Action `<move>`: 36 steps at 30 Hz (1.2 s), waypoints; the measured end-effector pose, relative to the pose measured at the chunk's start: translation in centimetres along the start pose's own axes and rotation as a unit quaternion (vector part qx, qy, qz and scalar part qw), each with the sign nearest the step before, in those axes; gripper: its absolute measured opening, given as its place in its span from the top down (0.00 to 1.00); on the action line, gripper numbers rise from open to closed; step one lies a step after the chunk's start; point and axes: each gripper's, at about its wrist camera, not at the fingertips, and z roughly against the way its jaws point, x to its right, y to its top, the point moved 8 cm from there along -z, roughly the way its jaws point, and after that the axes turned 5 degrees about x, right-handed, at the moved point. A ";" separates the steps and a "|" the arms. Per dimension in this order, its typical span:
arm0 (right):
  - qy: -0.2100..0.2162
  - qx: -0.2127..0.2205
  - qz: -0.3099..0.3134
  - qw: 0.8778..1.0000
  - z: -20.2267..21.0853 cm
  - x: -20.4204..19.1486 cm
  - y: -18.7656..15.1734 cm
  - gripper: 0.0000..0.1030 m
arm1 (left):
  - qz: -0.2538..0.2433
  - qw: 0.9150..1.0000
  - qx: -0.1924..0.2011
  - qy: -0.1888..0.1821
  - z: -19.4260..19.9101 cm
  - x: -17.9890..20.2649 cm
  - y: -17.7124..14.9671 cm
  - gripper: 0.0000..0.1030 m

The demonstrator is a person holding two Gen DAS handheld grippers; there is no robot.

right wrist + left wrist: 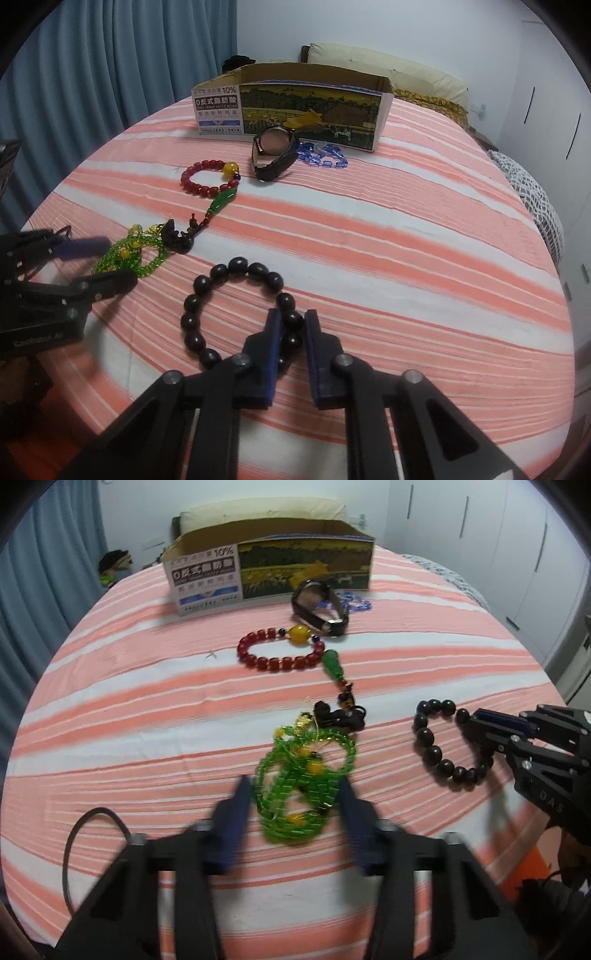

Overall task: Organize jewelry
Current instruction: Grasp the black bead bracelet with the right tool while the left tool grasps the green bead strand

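A green bead necklace [288,786] with yellow beads lies heaped on the striped bedsheet [147,738]. My left gripper [293,797] straddles it, both blue pads touching the heap's sides. My right gripper [291,321] is shut on one side of a black bead bracelet [192,321], a bead pinched between its pads. The same grip shows in the left wrist view, with the right gripper [476,731] on the black bead bracelet [424,738]. The left gripper [110,262] and the green bead necklace [147,254] appear at the left of the right wrist view.
Beyond lie a red bead bracelet [266,662] with a green pendant [330,664] on a dark cord, a black-strapped watch [321,605] and blue beads [354,603]. An open cardboard box [273,568] stands behind them. A pillow, a curtain and wardrobes surround the bed.
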 end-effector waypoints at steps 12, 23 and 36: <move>0.025 0.030 -0.048 0.998 3.0 1.7 1.8 0.87 | 0.051 0.998 0.016 -0.034 1.4 -1.1 0.7 0.89; 0.031 0.050 -0.053 0.997 4.5 1.6 3.2 0.87 | 0.078 0.995 0.047 -0.040 3.7 -2.4 2.1 0.91; 0.041 0.074 -0.058 0.995 6.4 1.9 5.1 0.87 | 0.131 0.986 0.070 -0.071 5.9 -5.4 5.9 0.93</move>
